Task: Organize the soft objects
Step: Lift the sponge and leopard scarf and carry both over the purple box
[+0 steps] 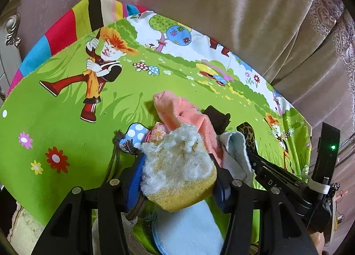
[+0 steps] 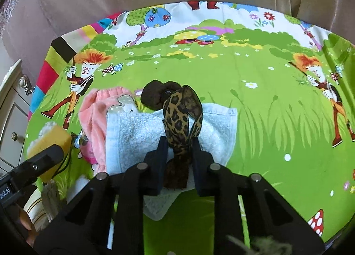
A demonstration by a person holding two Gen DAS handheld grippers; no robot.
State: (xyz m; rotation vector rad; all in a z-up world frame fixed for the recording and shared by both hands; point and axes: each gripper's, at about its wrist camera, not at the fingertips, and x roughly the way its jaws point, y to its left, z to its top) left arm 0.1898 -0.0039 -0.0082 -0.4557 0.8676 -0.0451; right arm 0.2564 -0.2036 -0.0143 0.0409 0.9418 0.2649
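Note:
My left gripper [image 1: 177, 179] is shut on a yellow sponge [image 1: 179, 170] with a white fluffy top, held just above the cartoon cloth; the sponge also shows in the right wrist view [image 2: 50, 137]. My right gripper [image 2: 179, 144] is shut on a leopard-print fabric band [image 2: 182, 113], over a light blue towel [image 2: 142, 135]. A pink towel [image 1: 186, 113] [image 2: 93, 117] and a dark brown cloth [image 1: 218, 118] [image 2: 155, 95] lie beside them. The leopard band [image 1: 247, 134] and my right gripper [image 1: 250, 150] show at the right of the left wrist view.
A green cartoon-print cloth [image 1: 66, 108] [image 2: 266, 122] covers the surface. A drawstring bag [image 1: 115, 161] and a white-and-blue pouch [image 1: 186, 230] lie under my left gripper. Beige curtains [image 1: 244, 11] hang behind. A white cabinet [image 2: 11, 108] stands at the left.

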